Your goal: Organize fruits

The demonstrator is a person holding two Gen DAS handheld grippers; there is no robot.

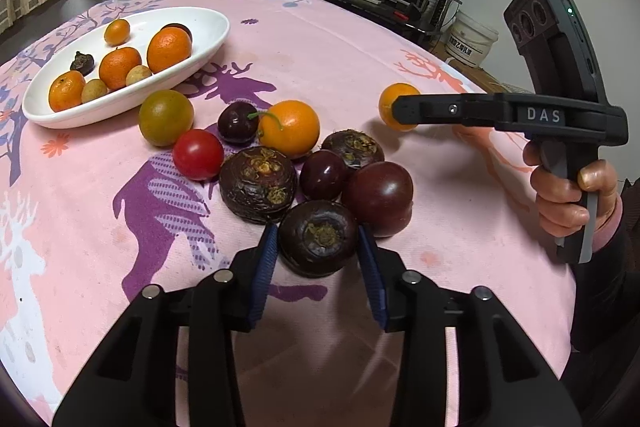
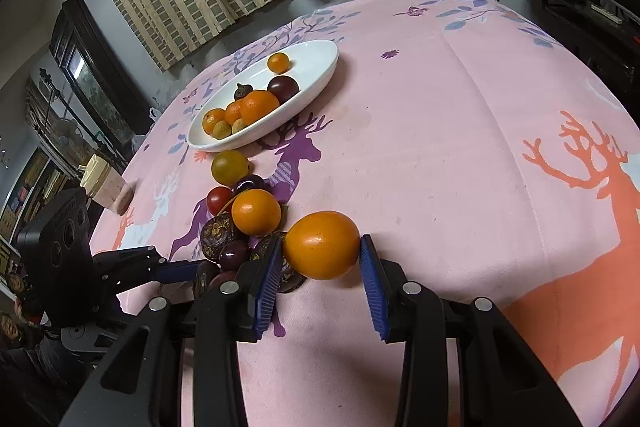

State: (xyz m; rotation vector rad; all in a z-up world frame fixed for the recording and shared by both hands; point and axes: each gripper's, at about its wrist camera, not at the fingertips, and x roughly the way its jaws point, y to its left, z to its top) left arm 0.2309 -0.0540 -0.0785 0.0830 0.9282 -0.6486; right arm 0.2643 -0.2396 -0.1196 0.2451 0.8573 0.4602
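Note:
A white oval plate at the far left of the pink tablecloth holds several small oranges and other fruits; it also shows in the right wrist view. A cluster of loose fruits lies in the middle. My left gripper is open, its blue pads on either side of a dark water chestnut on the cloth. My right gripper is open around a small orange, pads close to both sides; in the left wrist view this orange is partly hidden behind the right gripper.
Loose fruits: a green-orange citrus, a red tomato, a cherry, an orange, two more water chestnuts, dark plums. A lidded cup stands at the table's left edge.

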